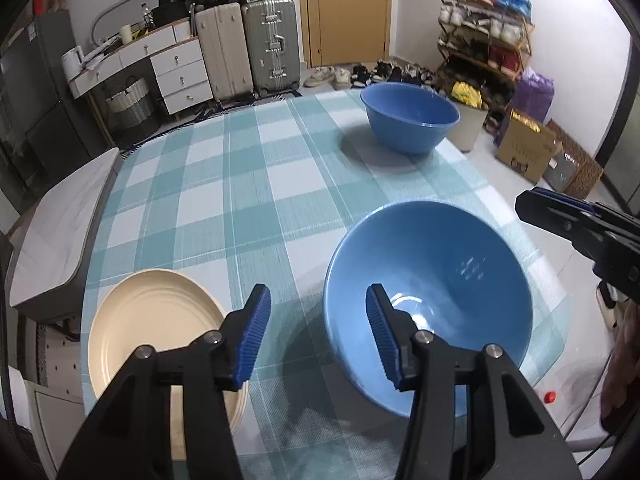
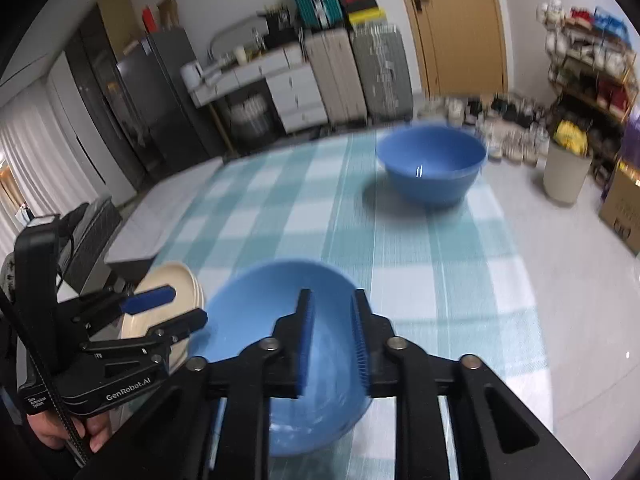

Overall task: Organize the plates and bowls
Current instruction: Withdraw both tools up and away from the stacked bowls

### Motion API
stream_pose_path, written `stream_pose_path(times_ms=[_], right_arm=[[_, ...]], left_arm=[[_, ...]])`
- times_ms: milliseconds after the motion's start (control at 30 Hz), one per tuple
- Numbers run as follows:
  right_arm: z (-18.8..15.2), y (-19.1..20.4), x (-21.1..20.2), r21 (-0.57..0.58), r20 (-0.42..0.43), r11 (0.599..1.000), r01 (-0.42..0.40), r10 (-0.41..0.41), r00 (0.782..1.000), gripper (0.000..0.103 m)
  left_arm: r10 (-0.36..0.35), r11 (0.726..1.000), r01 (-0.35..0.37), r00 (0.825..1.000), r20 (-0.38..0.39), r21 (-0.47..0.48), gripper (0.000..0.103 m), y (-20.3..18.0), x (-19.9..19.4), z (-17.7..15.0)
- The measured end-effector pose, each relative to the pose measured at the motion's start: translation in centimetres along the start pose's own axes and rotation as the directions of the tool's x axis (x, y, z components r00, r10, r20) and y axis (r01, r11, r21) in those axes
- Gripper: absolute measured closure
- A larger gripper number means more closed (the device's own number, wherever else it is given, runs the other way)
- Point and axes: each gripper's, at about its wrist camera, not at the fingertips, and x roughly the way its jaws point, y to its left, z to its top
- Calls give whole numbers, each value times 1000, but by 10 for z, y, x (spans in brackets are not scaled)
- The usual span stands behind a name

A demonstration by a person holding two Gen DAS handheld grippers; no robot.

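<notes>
A blue bowl [image 1: 440, 272] [image 2: 256, 304] stands near me on the checked tablecloth [image 1: 240, 184] [image 2: 440, 264]. My left gripper [image 1: 317, 292] [image 2: 190, 304] is open, its jaws astride the bowl's left rim without touching it. My right gripper [image 2: 331, 294] [image 1: 524, 204] hovers over the bowl's right side with its jaws a little apart; the pads press on nothing. Cream plates [image 1: 160, 320] [image 2: 176, 280] lie stacked left of the bowl. A second blue bowl [image 1: 412, 116] [image 2: 432, 160] sits at the table's far side.
A grey padded seat [image 1: 60, 232] stands against the table's left edge. Suitcases [image 1: 268, 48], a white drawer unit [image 1: 180, 72], a door [image 1: 348, 12], a shoe rack [image 1: 484, 48], a bin [image 2: 566, 172] and a cardboard box [image 1: 524, 148] line the room beyond.
</notes>
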Motion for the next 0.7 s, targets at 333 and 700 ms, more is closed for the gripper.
stream_pose_path(times_ms=[333, 700], right_arm=[[-4, 23, -34, -119, 225, 986, 116, -87, 971, 14], [-11, 6, -36, -52, 258, 985, 164, -145, 955, 5]], left_arm=[[-5, 1000, 6, 1000, 28, -8, 51, -2, -4, 6], [5, 1000, -8, 991, 131, 22, 6, -14, -22, 9]])
